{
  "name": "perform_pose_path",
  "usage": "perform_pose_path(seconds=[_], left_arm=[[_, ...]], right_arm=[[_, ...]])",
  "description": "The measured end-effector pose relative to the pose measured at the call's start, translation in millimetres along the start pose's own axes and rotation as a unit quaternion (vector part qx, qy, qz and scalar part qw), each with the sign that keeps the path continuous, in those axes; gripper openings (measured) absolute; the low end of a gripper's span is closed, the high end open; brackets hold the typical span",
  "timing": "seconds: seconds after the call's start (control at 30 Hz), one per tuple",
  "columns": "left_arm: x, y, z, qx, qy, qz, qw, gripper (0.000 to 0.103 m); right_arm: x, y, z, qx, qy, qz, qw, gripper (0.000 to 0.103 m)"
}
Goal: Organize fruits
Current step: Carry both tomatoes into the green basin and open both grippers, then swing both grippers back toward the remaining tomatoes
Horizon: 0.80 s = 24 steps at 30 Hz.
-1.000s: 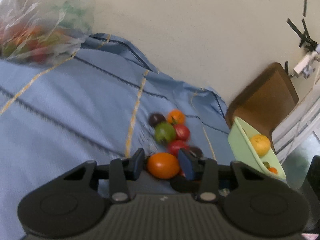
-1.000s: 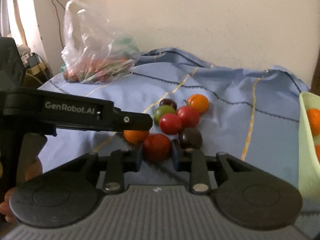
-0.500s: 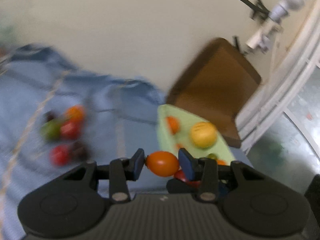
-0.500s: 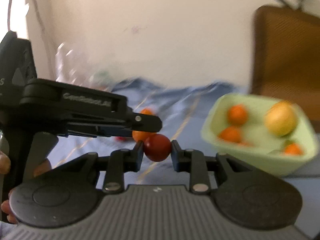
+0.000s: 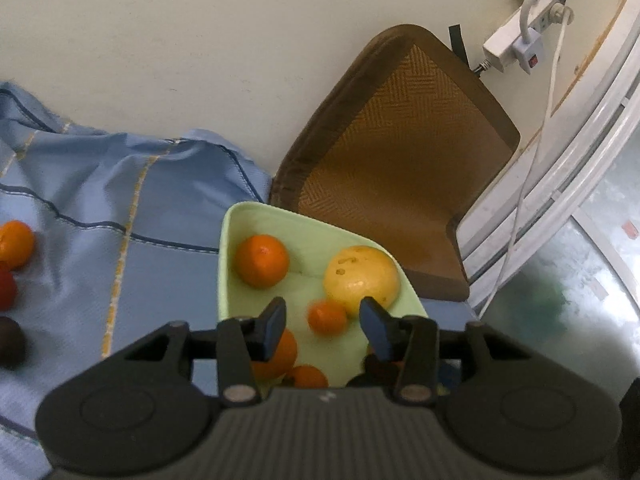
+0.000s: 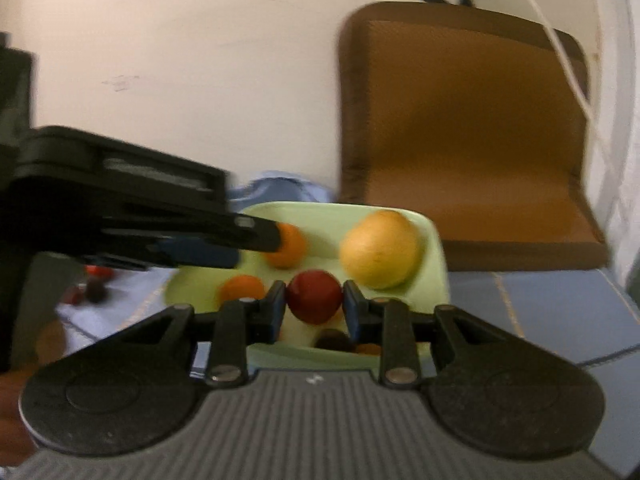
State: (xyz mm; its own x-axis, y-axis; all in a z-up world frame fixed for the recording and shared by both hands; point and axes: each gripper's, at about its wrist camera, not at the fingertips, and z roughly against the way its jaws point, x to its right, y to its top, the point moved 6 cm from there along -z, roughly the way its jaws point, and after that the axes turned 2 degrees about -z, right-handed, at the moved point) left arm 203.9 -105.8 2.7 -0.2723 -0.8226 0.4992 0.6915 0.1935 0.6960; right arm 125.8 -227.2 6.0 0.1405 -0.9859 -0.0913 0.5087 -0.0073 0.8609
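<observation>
A pale green bowl (image 5: pixel 240 216) sits on the blue cloth and holds a yellow fruit (image 5: pixel 361 280), an orange (image 5: pixel 262 261) and several smaller orange fruits. My left gripper (image 5: pixel 323 322) is open above the bowl; a small orange fruit (image 5: pixel 327 316), blurred, lies between and below its fingers. My right gripper (image 6: pixel 314 304) is shut on a red tomato (image 6: pixel 314 295) over the bowl (image 6: pixel 434 256). The left gripper also shows in the right wrist view (image 6: pixel 256 236), reaching over the bowl's left side.
A brown chair (image 5: pixel 404 160) stands right behind the bowl against the wall. More fruits (image 5: pixel 14 244) lie on the blue cloth (image 5: pixel 100 200) to the left. A white power strip and cable (image 5: pixel 520 40) hang at the upper right.
Both grippers swung right from the fruit pile to above the bowl. The left gripper opened and let go of its orange fruit. The right still holds the red tomato.
</observation>
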Motion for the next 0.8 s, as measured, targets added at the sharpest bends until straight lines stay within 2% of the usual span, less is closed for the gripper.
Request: perform_pose_path(seconds=[0.03, 0.17, 0.2, 0.33, 0.47, 0.57, 0.67, 0.7, 0.77, 0.8], left_arm=[[-1.6, -0.7, 3.6, 0.002, 0.002, 0.000, 1.0000, 0.044], [-9.6, -3.3, 28.0, 0.019, 0.000, 0.004, 0.9998, 0.047], [-11.8, -5.4, 37.0, 0.026, 0.001, 0.000, 0.9997, 0.050], [-26.0, -19.0, 74.8, 0.061, 0.029, -0.030, 0.9973, 0.057], [-52.3, -43.0, 105.7, 0.080, 0.095, -0.073, 0.9896, 0.063], [-75.9, -59.6, 124.2, 0.086, 0.164, -0.111, 0.9763, 0.066], [-97.9, -68.6, 146.2, 0.105, 0.249, -0.155, 0.9503, 0.070], [-104.6, -69.3, 154.5, 0.113, 0.273, -0.162, 0.9414, 0.071], [-118.5, -68.2, 171.5, 0.134, 0.308, -0.162, 0.9277, 0.072], [-123.0, -66.2, 179.4, 0.145, 0.321, -0.159, 0.9221, 0.074]], right_arm=[[5.7, 0.1, 3.0, 0.007, -0.008, -0.007, 1.000, 0.051], [25.2, -0.4, 20.9, 0.022, -0.020, -0.051, 0.998, 0.052], [27.9, -2.2, 27.9, 0.028, -0.020, -0.064, 0.997, 0.052], [26.0, -10.2, 51.4, 0.051, -0.009, -0.098, 0.994, 0.052], [-9.1, -21.5, 52.8, 0.056, 0.026, -0.088, 0.994, 0.052], [-45.4, -33.2, 48.6, 0.040, 0.061, -0.067, 0.995, 0.052], [-86.3, -40.6, 42.4, 0.037, 0.078, -0.029, 0.996, 0.053], [-97.5, -42.4, 39.2, 0.036, 0.080, -0.018, 0.996, 0.056], [-115.4, -43.2, 34.7, 0.036, 0.075, 0.002, 0.997, 0.063], [-124.1, -42.3, 31.0, 0.035, 0.069, 0.014, 0.997, 0.063]])
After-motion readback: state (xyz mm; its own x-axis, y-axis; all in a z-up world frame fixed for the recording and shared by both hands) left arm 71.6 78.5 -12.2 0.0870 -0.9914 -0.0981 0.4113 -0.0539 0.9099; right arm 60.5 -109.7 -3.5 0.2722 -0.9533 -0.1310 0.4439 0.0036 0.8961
